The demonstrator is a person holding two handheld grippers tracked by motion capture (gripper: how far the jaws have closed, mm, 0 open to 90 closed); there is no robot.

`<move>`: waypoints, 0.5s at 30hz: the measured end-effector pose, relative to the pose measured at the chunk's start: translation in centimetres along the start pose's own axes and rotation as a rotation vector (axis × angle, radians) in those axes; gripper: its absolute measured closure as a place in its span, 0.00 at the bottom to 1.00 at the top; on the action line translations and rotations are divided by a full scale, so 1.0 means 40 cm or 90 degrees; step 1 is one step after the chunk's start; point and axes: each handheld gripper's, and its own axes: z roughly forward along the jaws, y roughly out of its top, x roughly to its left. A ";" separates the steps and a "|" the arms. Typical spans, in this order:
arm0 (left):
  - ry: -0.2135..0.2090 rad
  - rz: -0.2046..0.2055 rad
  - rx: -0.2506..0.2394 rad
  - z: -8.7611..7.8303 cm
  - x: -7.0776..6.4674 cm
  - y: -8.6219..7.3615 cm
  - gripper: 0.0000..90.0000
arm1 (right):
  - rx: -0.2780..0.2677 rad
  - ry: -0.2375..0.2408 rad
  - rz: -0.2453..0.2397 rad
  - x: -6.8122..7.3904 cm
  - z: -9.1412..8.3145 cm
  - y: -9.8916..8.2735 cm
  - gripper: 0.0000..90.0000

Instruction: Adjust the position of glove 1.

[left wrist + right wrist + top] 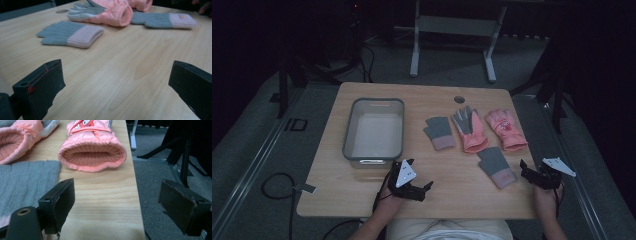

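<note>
Your left gripper (416, 176) low at table's (327, 190) 7 o'clock, jaws wide apart, nothing between. Your right gripper (532, 169) at 4 o'clock edge, jaws spread too, empty. Bin (373, 129) at 10 o'clock. Four gloves at 2 o'clock: two grey (439, 132) (497, 166), two pink (469, 130) (506, 129). Near grey one just beside your right gripper, at its 9 o'clock.

1. A bin (373, 129) sits on the left half of the worktop (337, 190).
2. Right of it, three gloves lie in a row: knit glove (439, 133), ski glove (471, 129), second ski glove (506, 129).
3. A second knit glove (497, 166) lies nearer the person, before the ski gloves.
</note>
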 end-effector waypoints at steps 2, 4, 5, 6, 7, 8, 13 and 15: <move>0.002 0.005 0.006 0.001 -0.004 0.001 0.00 | -0.003 -0.005 0.004 -0.001 -0.001 0.000 0.15; 0.001 0.002 0.010 0.002 -0.007 0.002 0.00 | -0.001 -0.002 0.004 -0.002 -0.001 0.000 0.15; 0.001 0.002 0.009 0.003 -0.007 0.002 0.00 | -0.001 0.004 0.002 -0.002 0.000 0.000 0.15; 0.001 0.001 0.009 0.003 -0.007 0.002 0.00 | 0.000 0.007 0.000 -0.002 0.000 0.000 0.15; -0.004 0.001 0.009 0.003 -0.005 0.002 0.00 | 0.000 0.011 -0.001 -0.001 0.000 0.000 0.15; -0.008 0.000 0.004 0.003 -0.004 0.002 0.00 | 0.000 0.013 -0.002 -0.002 0.001 0.000 0.15; -0.010 -0.014 0.002 0.001 -0.007 0.001 0.00 | 0.007 0.008 0.007 -0.011 -0.004 -0.002 0.14; -0.012 -0.013 0.006 0.001 -0.008 0.002 0.00 | 0.010 0.000 0.001 -0.011 -0.005 -0.003 0.14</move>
